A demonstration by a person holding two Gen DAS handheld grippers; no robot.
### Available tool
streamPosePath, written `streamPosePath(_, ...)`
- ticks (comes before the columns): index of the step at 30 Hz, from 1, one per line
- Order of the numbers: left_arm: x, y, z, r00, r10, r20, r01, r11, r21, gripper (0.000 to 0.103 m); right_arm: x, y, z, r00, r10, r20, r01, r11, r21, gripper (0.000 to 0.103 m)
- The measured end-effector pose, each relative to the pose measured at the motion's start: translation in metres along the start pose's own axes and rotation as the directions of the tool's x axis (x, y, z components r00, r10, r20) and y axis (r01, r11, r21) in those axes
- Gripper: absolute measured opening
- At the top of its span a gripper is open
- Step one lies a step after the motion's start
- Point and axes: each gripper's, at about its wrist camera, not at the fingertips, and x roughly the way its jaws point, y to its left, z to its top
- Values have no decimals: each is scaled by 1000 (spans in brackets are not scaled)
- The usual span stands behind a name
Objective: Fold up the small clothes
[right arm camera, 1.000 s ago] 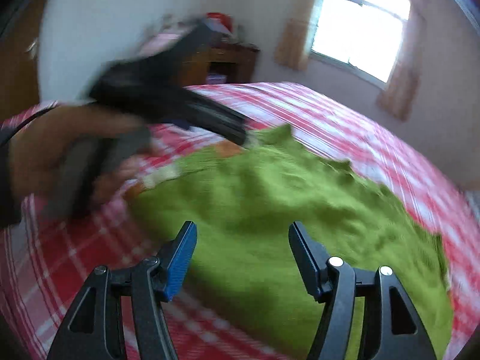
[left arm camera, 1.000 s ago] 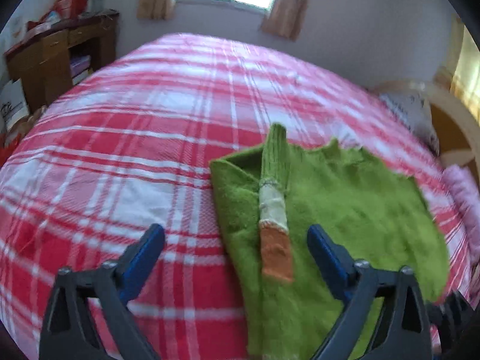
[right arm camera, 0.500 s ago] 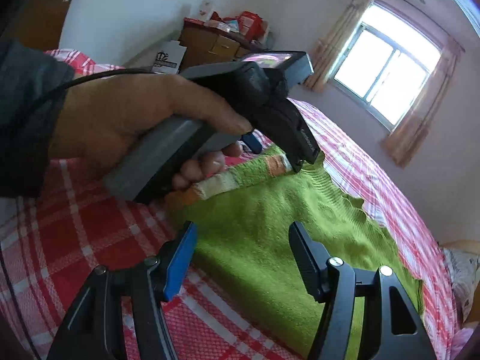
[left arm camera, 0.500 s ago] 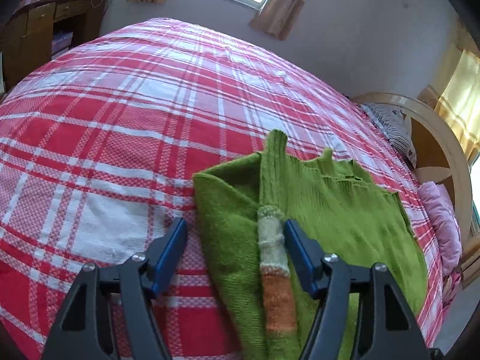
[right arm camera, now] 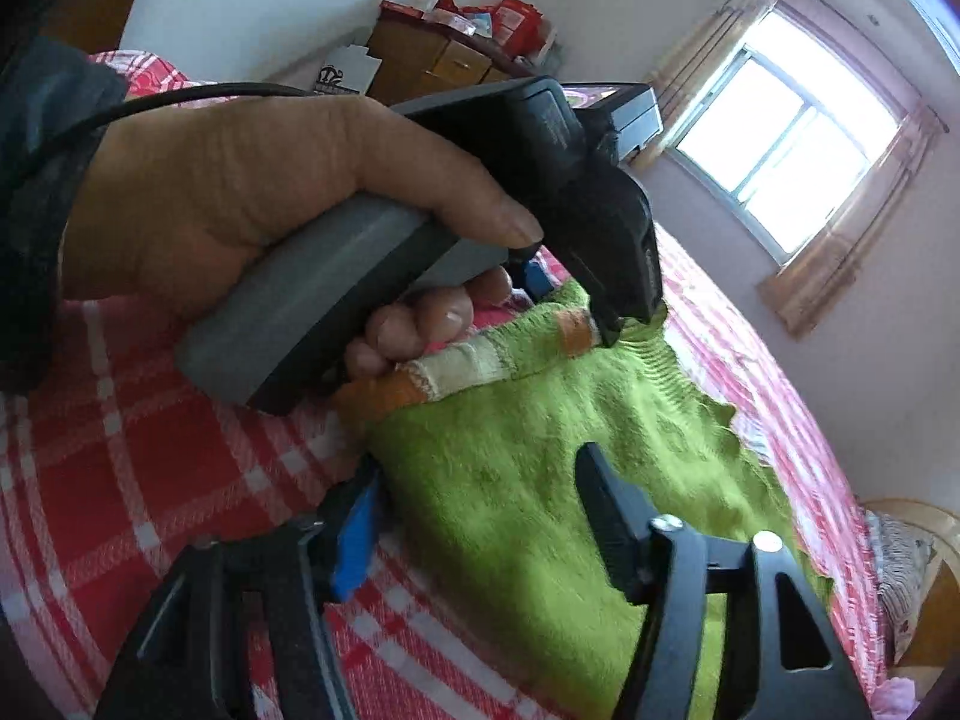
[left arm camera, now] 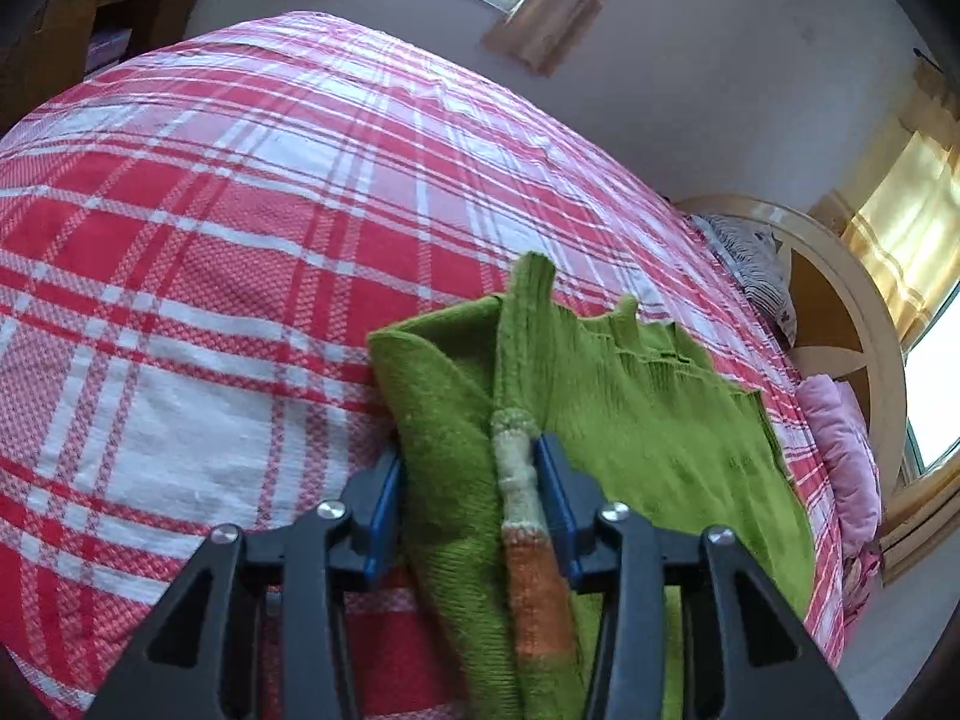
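A small green knit sweater lies on the red plaid bed, its sleeve with white and orange bands folded over the body. My left gripper has its jaws narrowed around the sweater's folded left edge and the sleeve, pinching a thick bunch of fabric. In the right wrist view the sweater fills the middle. My right gripper is open, jaws straddling the sweater's near edge just above the fabric. The left gripper, held by a hand, presses on the sleeve beyond it.
The red and white plaid bedspread stretches left and far. A wooden headboard and pink pillow lie to the right. A wooden desk with clutter stands by the wall near a window.
My left gripper moved down onto the sweater and its jaws narrowed from wide open to pinching the edge and sleeve. My right gripper moved closer to the near edge, still open.
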Motion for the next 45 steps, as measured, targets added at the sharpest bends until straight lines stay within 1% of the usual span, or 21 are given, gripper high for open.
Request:
streamPosePath(1, 0, -2, -1, 1000, 10, 0, -10, 1000, 12, 41, 2, 1, 1, 1000, 18, -2, -18, 1000, -2, 35)
streamPosePath(2, 1, -4, -1, 1000, 21, 1, -21, 999, 25, 32, 3, 2, 1, 1000, 29, -5, -29, 1000, -11, 20)
streamPosePath(3, 2, -7, -2, 1000, 4, -11, -4, 999, 32, 15, 4, 4, 0, 1000, 27, -6, -27, 999, -21, 15)
streamPosePath(4, 1, -8, -2, 1000, -1, -17, 1, 999, 33, 15, 1, 4, -1, 1000, 24, 2, -24, 999, -24, 12)
streamPosePath(5, -1, -10, -3, 1000, 11, -15, -10, 999, 31, 15, -2, 2, -2, 999, 33, 14, -33, 999, -13, 9)
streamPosePath(6, -4, -11, -3, 1000, 7, -15, -6, 1000, 18, 14, -7, -1, -3, 999, 47, 28, -47, 999, 7, 8)
streamPosePath(8, -10, -12, -2, 1000, -6, -6, 6, 1000, 3, 14, -19, -10, -6, 995, 79, 58, -82, 995, 59, 7)
streamPosePath(10, -17, -11, -2, 999, -43, 3, 43, 998, -39, 14, -30, -21, -12, 990, 105, 92, -116, 986, 117, 7)
streamPosePath(11, -19, -11, -2, 999, -51, 9, 51, 997, -50, 14, -34, -27, -15, 988, 114, 104, -128, 982, 141, 7)
streamPosePath(13, -21, -13, -1, 998, -68, 12, 68, 995, -73, 14, -37, -41, -16, 981, 140, 132, -165, 965, 205, 7)
streamPosePath(17, -24, -28, 4, 996, -79, 31, 81, 993, -89, 13, -50, -71, -29, 968, 171, 185, -224, 919, 324, 6)
streamPosePath(21, -26, -56, 12, 994, -101, 48, 104, 992, -68, 13, -59, -100, -45, 955, 194, 225, -275, 865, 419, 6)
streamPosePath(26, -27, -93, 20, 991, -124, 56, 125, 992, -15, 13, -72, -126, -65, 945, 193, 264, -302, 823, 480, 6)
streamPosePath(29, -25, -113, 25, 990, -127, 60, 126, 992, 19, 13, -79, -141, -76, 937, 191, 293, -324, 790, 521, 6)
streamPosePath(35, -16, -139, 30, 991, -119, 59, 118, 993, 21, 13, -87, -159, -99, 923, 184, 338, -359, 729, 582, 6)
streamPosePath(37, -12, -149, 30, 990, -131, 52, 130, 991, 24, 13, -87, -171, -106, 919, 175, 352, -365, 714, 598, 6)
streamPosePath(39, -8, -164, 30, 990, -131, 50, 129, 990, 47, 13, -92, -179, -114, 915, 170, 367, -374, 701, 608, 6)
streamPosePath(42, -3, -179, 31, 990, -136, 45, 133, 989, 63, 13, -101, -193, -125, 913, 151, 378, -372, 688, 623, 6)
streamPosePath(45, 6, -193, 31, 989, -143, 32, 140, 987, 76, 13, -108, -206, -137, 913, 139, 384, -373, 665, 647, 6)
